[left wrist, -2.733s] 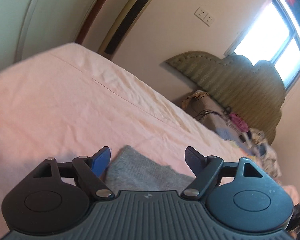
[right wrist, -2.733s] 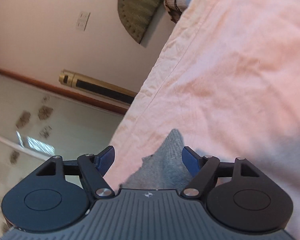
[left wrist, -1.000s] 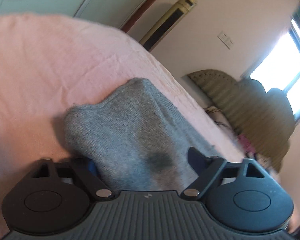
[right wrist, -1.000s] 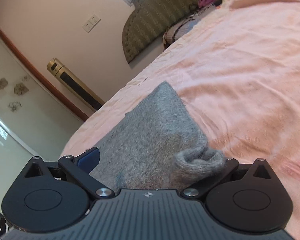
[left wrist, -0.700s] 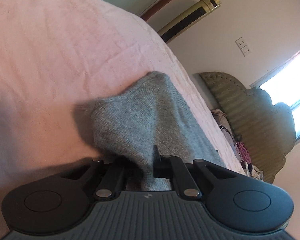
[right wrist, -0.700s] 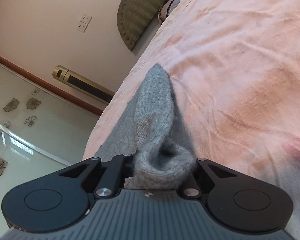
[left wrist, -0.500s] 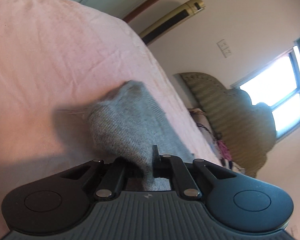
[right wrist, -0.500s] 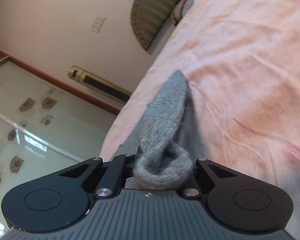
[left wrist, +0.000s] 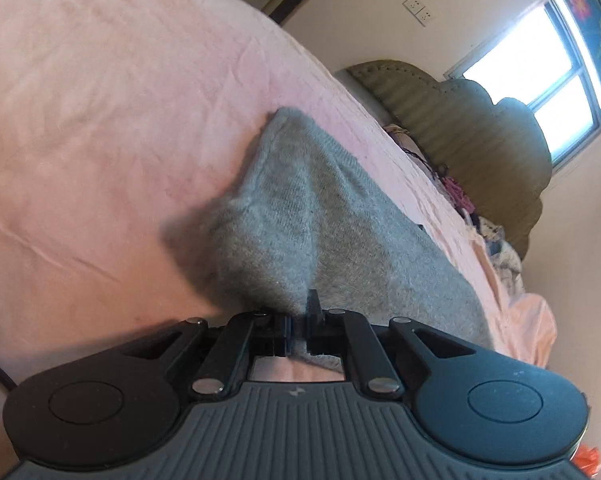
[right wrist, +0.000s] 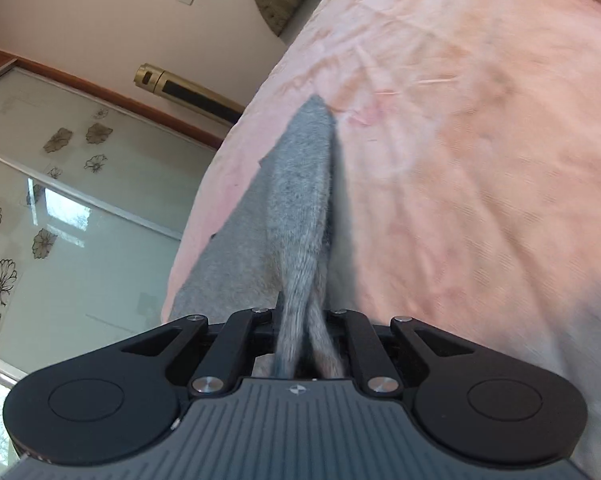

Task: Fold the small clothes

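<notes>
A small grey knit garment (left wrist: 300, 216) lies on the pink bed sheet (left wrist: 100, 120). My left gripper (left wrist: 298, 330) is shut on its near edge and lifts that edge, so the cloth rises in a ridge off the sheet. My right gripper (right wrist: 300, 332) is shut on another edge of the same grey garment (right wrist: 300, 200), which runs away from the jaws as a taut raised fold. The fingertips of both grippers are hidden in the cloth.
The pink sheet (right wrist: 480, 160) covers the whole bed. A green padded headboard (left wrist: 480, 128) with a pile of clothes (left wrist: 488, 232) stands at the far end under a window. A gold standing air conditioner (right wrist: 188, 92) and a glass wardrobe door (right wrist: 60, 200) line the wall.
Both grippers closed on the grey garment about a second ago and have since lifted and pulled its edges, stretching the cloth into taut raised folds.
</notes>
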{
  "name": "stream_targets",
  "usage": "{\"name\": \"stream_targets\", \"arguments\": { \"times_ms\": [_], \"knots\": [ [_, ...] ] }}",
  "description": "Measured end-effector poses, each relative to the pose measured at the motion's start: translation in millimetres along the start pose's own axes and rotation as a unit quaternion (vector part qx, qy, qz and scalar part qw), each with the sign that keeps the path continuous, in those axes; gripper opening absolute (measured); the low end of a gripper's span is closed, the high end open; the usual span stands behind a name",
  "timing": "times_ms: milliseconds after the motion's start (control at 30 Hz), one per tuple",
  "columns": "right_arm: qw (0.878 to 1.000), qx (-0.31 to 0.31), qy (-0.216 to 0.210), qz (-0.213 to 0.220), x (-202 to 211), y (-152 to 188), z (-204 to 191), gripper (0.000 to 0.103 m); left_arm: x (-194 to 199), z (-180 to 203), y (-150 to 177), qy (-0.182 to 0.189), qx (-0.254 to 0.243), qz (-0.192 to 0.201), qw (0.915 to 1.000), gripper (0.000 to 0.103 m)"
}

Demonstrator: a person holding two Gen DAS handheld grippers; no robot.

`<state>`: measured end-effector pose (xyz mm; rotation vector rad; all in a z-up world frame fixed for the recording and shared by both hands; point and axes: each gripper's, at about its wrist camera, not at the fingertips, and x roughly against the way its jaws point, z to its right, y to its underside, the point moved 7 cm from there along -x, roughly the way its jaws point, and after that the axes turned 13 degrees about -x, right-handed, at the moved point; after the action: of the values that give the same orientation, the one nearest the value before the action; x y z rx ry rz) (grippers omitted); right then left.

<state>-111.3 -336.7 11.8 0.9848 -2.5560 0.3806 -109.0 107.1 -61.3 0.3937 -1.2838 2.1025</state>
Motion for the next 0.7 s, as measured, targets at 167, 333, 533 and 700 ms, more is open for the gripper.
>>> {"name": "stream_targets", "arguments": {
  "times_ms": [167, 333, 533, 700],
  "knots": [
    [0.998, 0.020, -0.012, 0.058, 35, -19, -21, 0.048, 55, 13, -36, -0.033, -0.073, 0.084, 0.9933, 0.021],
    [0.992, 0.084, 0.024, 0.085, 50, -32, -44, 0.068, 52, 2, -45, -0.102, -0.061, 0.109, 0.9869, 0.092],
    [0.998, 0.034, 0.037, 0.035, 60, 0, -15, 0.068, 49, -30, 8, -0.109, 0.087, 0.085, 0.9866, 0.091],
    [0.998, 0.042, 0.047, 0.010, 37, 29, -16, 0.068, 34, -22, -3, -0.079, 0.118, 0.068, 0.9876, 0.091]
  ]
}}
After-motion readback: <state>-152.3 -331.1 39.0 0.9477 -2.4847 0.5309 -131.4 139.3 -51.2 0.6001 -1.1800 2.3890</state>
